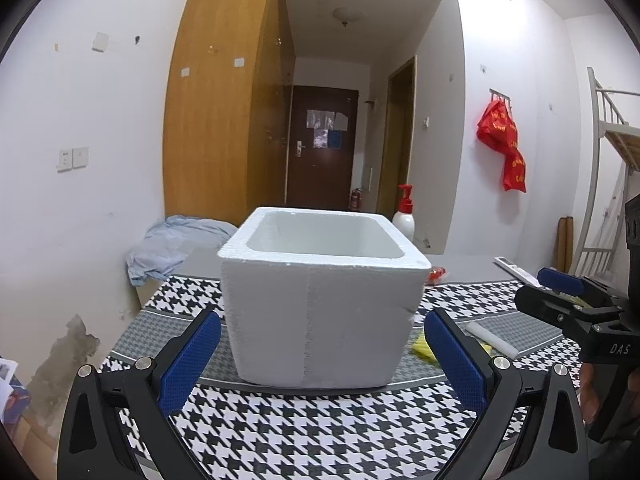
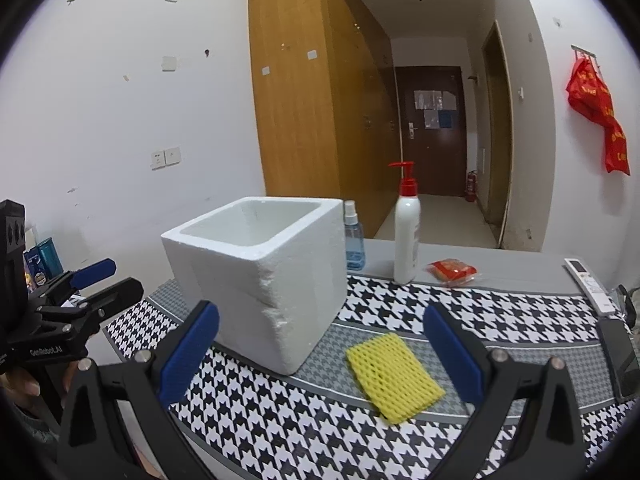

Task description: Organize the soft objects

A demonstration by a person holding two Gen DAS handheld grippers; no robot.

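I held both grippers with jaws spread wide and empty above the houndstooth tablecloth (image 2: 304, 424): the left gripper (image 1: 322, 354) faced the white foam box (image 1: 320, 312), the right gripper (image 2: 320, 354) hovered over the yellow foam net sleeve (image 2: 394, 378). The sleeve lay flat just beside the box's chipped corner.

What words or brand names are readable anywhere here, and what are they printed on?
"DAS" on the black right claw body.
"GenRobot.AI" on the black left claw body.
Yellow characters on the red hanging bag: too blurred to read.
White pump bottle label: too small to read.
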